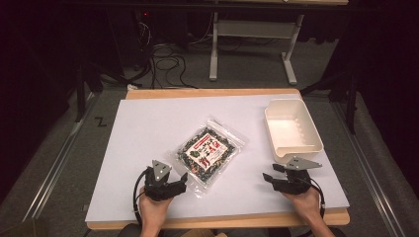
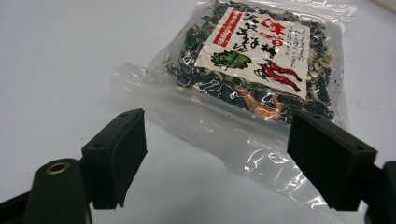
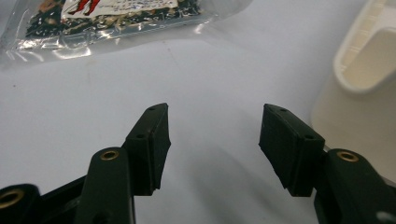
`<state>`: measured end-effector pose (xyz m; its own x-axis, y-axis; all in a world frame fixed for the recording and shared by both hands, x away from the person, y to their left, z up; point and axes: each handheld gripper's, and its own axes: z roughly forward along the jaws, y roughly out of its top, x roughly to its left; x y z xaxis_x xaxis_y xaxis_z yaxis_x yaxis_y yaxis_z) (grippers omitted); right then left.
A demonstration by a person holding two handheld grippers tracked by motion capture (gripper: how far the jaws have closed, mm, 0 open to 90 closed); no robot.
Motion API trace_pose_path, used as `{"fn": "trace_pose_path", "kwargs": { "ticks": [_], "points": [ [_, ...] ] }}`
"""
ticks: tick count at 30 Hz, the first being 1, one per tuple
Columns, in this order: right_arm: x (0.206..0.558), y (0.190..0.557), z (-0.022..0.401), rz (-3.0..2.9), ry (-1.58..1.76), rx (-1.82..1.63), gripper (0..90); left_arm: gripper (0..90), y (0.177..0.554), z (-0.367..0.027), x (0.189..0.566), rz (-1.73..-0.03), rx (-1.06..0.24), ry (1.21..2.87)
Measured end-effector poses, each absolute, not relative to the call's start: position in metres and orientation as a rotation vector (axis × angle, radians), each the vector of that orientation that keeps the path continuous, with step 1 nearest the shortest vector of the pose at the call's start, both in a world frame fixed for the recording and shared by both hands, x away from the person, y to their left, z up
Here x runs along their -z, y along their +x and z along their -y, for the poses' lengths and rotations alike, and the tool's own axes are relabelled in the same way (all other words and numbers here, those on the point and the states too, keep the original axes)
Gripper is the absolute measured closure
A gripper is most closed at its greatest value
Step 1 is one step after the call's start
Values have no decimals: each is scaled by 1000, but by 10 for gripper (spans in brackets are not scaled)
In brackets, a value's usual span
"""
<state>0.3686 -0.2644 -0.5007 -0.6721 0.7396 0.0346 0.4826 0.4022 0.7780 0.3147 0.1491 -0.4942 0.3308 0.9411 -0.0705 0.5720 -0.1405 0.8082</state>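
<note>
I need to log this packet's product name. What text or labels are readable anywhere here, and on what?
Clear packet: the white label carries large red East Asian characters and a red strip with white print; I cannot read them reliably.
White tub: no text.
Grippers: no markings.

both hands come in from the near edge, the left gripper (image 1: pixel 180 181) angled right with jaws spread wide, the right gripper (image 1: pixel 271 173) angled left, jaws likewise parted.

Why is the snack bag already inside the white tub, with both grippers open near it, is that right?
Not quite. The snack bag lies flat on the white table, left of the white tub, which looks empty in the high view. Both the left gripper and right gripper are open.
</note>
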Motion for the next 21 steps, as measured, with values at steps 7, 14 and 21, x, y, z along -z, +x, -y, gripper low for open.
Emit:
{"fn": "trace_pose_path", "kwargs": {
  "ticks": [7, 14, 21],
  "points": [
    [503, 370, 268, -2331, 1083, -1145, 424, 201, 318, -146, 496, -1340, -576, 1866],
    [504, 369, 265, -2371, 1041, -1134, 427, 198, 321, -144, 502, -1359, -546, 1913],
    [504, 369, 263, -2427, 1040, -1252, 432, 197, 321, -143, 502, -1339, -531, 1920]
  ]
}}
